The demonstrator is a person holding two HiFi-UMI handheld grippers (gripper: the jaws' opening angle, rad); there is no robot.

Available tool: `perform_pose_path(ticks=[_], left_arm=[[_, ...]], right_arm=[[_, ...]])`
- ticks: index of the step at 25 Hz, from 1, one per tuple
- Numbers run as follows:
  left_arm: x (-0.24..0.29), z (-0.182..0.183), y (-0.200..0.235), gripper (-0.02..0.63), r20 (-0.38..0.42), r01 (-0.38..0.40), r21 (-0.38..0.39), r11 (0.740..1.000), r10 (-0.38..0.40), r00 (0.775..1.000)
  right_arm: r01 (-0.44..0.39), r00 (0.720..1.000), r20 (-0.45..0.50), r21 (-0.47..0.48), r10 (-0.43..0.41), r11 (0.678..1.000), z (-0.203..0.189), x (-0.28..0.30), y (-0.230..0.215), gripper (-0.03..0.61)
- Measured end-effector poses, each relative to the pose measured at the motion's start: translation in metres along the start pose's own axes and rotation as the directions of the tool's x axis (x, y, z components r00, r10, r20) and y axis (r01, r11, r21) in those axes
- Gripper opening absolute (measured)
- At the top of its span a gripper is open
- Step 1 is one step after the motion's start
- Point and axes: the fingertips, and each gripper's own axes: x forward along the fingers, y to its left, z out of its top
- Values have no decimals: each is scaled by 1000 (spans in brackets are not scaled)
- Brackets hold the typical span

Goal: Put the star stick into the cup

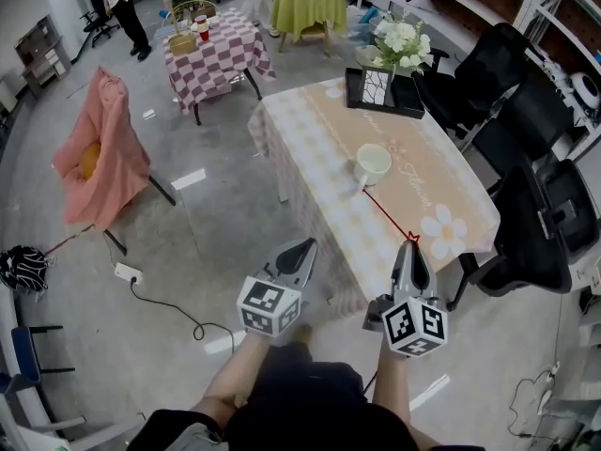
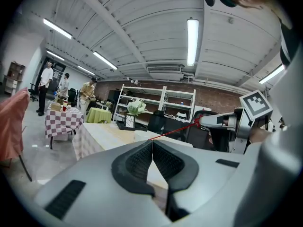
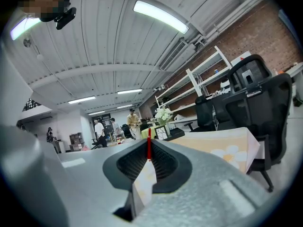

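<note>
The long table (image 1: 427, 181) with its pale checked cloth runs from the middle of the head view toward 1 o'clock. Black office chairs (image 1: 540, 224) crowd its side between 2 and 4 o'clock. Well apart, at 9 o'clock on the floor, stands a chair draped in pink cloth (image 1: 99, 158).

Your left gripper (image 1: 306, 248) hangs over the floor off the table's near corner, at 9 o'clock of your other tool. Its jaws are clenched together with nothing between them. Your right gripper (image 1: 410, 242) sits at the table's near edge, roughly 5 o'clock in the head view, and points up the table. Its pads are clamped on the red shaft, which stands upright between them in the right gripper view.

At the table's far end, about 12 o'clock, a black tray (image 1: 415, 103) lies with white flowers (image 1: 402, 38) just beyond it.

The white cup (image 1: 373, 164) stands upright on the cloth mid-table, at 11 o'clock of your right gripper and apart from it.

The star stick (image 1: 385, 212) stretches from those clamped jaws toward 11 o'clock, above the cloth, and ends at the cup's near side, outside the cup. You cannot tell from these views whether its tip touches the cup.
</note>
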Motion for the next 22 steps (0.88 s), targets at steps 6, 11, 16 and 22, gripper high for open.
perform_pose_path(ticks=[6, 11, 16, 22], left_arm=[[2, -3, 1, 11, -8, 12, -6, 1000, -12, 1000], [-4, -2, 7, 11, -5, -4, -6, 1000, 4, 1000], [-17, -1, 15, 11, 6, -34, -12, 999, 34, 999], [-30, -3, 18, 11, 7, -56, -16, 998, 56, 998]], right_arm=[[12, 1000, -6, 3, -12, 1000, -2, 3, -1, 17], [-3, 1000, -3, 0, 3, 1000, -1, 8, 6, 17], [-32, 999, -14, -5, 32, 999, -4, 10, 19, 17], [-57, 998, -26, -8, 57, 998, -7, 10, 30, 17]])
